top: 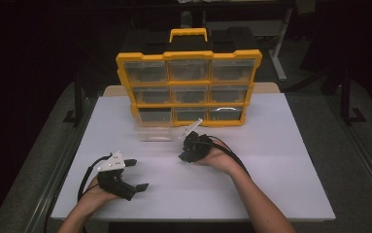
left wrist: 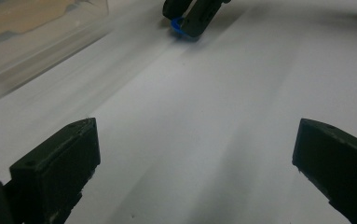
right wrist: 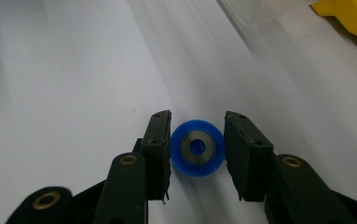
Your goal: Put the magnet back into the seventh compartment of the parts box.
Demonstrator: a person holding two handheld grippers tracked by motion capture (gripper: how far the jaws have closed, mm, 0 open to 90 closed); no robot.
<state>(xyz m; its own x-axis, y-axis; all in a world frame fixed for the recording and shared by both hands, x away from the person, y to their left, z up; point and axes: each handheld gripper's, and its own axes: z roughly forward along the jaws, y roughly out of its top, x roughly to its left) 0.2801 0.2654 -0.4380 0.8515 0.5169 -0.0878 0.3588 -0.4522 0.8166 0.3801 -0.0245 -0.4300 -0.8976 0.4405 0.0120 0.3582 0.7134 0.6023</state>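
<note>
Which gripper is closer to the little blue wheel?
Right. The right gripper is shut on the blue wheel, one jaw on each side. The left gripper sits open, well away across the table.

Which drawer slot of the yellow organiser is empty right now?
The bottom-left slot of the yellow organiser: its clear drawer lies pulled out on the table just in front, while the other eight slots have drawers in.

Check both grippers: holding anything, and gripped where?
Right gripper is shut on a blue wheel, jaws pressing opposite sides of its rim, with the wheel low over the table. Left gripper is open and holds nothing.
</note>
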